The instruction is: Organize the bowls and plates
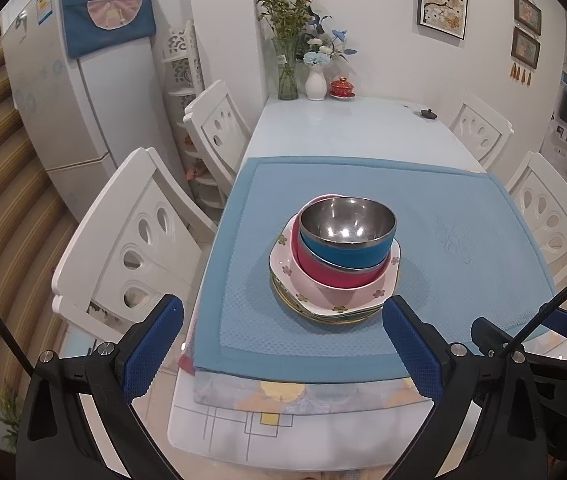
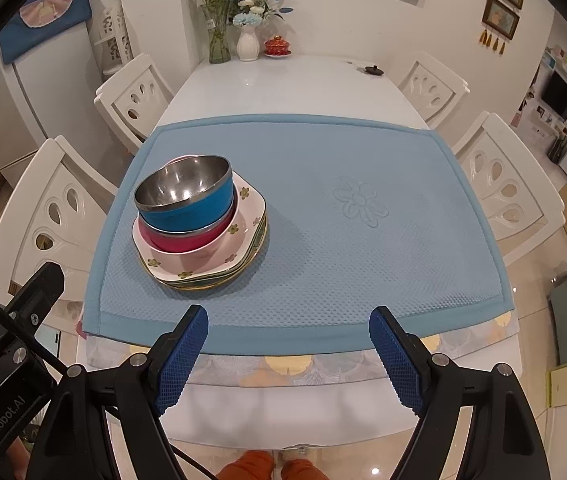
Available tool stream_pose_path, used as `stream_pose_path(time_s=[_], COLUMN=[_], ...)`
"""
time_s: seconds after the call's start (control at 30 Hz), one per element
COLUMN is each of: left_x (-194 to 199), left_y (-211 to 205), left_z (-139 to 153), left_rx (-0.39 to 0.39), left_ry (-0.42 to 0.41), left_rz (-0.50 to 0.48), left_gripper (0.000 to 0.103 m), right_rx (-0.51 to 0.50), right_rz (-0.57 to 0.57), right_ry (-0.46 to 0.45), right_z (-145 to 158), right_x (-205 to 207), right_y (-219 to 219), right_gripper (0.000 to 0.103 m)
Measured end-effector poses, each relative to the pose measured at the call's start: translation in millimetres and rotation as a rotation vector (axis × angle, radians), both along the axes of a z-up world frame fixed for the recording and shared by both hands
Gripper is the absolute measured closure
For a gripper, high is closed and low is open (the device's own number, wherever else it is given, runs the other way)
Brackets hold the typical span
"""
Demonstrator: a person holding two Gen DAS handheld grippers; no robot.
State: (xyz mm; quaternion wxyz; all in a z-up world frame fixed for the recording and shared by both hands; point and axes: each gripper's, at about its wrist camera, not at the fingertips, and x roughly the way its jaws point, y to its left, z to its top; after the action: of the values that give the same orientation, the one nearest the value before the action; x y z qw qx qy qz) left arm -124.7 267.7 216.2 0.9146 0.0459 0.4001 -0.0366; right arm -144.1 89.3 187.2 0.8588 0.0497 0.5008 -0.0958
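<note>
The left gripper has its jaws wide apart with nothing between them, hanging above the near edge of the blue mat; its blue pads frame the near side of the stack without touching it. The right gripper likewise stands with jaws apart and empty, over the near hem of the mat, to the right of the stack and clear of it; part of the left gripper's black body shows at the lower left of the right wrist view.

The stack sits on the mat, toward its left half in the right wrist view, nearer the near edge than the far one; at the bottom lie plates with green and gold rims, their count hard to tell; on them rests a pink flowered dish; inside that sits a red bowl; nested in it and tilted is a blue bowl with a shiny steel inside.

The mat covers the near part of a white table; an embossed flower marks the mat to the right of the stack. At the far end of the table, well beyond the mat, stand a glass vase, a white vase and a red lidded cup; white chairs flank the table on both sides; a fridge stands off beyond the left chairs.
</note>
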Motion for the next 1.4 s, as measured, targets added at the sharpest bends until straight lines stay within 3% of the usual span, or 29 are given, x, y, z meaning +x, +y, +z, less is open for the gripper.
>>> stream_pose_path(time_s=[1.4], left_x=[1], left_y=[2], left_z=[-2], left_rx=[-0.002], left_ry=[0.006], left_rz=[-0.004], left_gripper=[0.003], right_rx=[-0.008], right_rz=[0.069], right_ry=[0.01], right_z=[-3], right_x=[4], right_y=[12], right_gripper=[0.022])
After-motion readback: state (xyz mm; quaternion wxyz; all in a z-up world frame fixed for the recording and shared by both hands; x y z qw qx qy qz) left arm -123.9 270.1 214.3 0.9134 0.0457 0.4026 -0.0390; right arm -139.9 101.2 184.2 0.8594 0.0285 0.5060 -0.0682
